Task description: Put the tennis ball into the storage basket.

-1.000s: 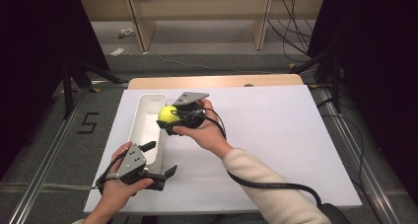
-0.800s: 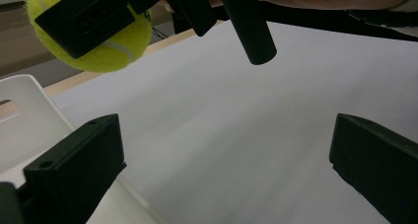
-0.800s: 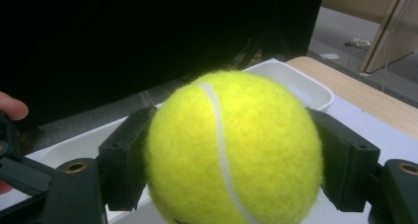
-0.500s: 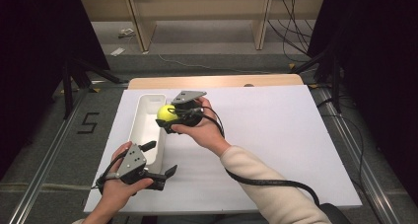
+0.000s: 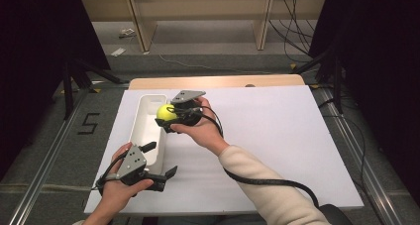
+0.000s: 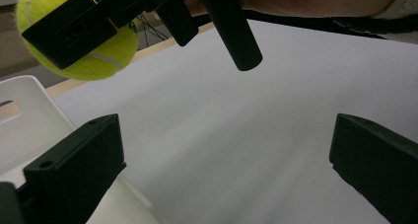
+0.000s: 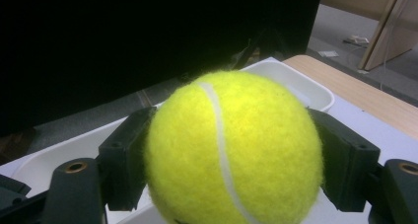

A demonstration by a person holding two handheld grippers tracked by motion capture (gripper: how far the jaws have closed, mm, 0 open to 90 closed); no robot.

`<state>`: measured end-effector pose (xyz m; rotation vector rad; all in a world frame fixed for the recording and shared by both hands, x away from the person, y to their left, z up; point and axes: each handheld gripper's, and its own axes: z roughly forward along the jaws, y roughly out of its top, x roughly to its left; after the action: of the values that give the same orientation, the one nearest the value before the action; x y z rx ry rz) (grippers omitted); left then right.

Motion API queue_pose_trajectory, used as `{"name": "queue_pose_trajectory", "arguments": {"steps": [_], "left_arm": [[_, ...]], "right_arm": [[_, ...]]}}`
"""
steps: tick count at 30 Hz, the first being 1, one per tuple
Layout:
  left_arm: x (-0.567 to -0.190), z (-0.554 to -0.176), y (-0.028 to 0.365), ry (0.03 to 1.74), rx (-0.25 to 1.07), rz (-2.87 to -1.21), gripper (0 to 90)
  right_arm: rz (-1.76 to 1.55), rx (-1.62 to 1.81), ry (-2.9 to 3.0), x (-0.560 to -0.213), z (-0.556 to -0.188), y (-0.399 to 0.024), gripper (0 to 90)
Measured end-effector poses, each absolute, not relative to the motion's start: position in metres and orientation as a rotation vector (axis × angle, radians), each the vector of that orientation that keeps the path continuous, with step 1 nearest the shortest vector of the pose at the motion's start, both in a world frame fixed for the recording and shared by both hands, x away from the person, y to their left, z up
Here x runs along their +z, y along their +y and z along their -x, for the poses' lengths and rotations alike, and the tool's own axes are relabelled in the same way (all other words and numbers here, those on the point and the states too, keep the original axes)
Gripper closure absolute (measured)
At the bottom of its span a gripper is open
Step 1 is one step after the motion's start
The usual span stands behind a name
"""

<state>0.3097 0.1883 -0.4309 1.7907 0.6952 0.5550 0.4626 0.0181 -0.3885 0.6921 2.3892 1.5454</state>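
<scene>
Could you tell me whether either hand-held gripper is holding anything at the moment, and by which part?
The right hand-held gripper clamps a tennis ball across its middle, one jaw on each side, above the white tray. The left hand-held gripper is open and holds nothing.

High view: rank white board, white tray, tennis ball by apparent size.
1. White board, largest by far.
2. White tray, long and narrow.
3. Tennis ball, smallest, held in the right claw over the tray's edge.

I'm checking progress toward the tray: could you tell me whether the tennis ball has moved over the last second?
Yes, slightly: the yellow felt tennis ball has crept left, farther over the long white plastic tray.
</scene>
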Motion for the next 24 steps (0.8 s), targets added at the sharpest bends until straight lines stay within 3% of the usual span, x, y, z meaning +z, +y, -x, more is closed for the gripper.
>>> {"name": "queue_pose_trajectory", "arguments": {"steps": [24], "left_arm": [[-0.4308, -0.3094, 0.1878, 0.692, 0.554, -1.793, 0.0]], "right_arm": [[-0.677, 1.533, 2.398, -0.3875, -0.4639, 0.0267, 25.9]]}}
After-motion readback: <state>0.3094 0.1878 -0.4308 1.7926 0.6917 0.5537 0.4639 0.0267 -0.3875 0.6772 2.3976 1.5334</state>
